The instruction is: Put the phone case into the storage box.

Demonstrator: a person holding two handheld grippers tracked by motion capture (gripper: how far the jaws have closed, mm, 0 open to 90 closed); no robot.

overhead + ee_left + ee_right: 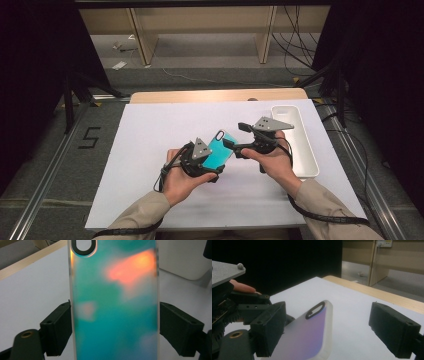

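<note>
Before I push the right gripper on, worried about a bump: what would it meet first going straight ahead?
Probably the phone case, lying between its open jaws already; just beyond sits the left gripper clamping the case. Depth is hard to judge.

Right gripper (pixel 329 335) jaws stand apart, nothing pressed between the pads. Phone case (pixel 308 336) lies tilted in the gap, closer to the left-hand jaw, its oval camera cutout (pixel 315 310) at the far end (surface reads frosted, purple-blue from here). Left of the case: left gripper (pixel 249 303) with its grey plate (pixel 223 271), a fingertip (pixel 242 287) showing behind it. Under the case, white table cover (pixel 352 302); beyond the case, the wooden table edge (pixel 387 296).
</note>
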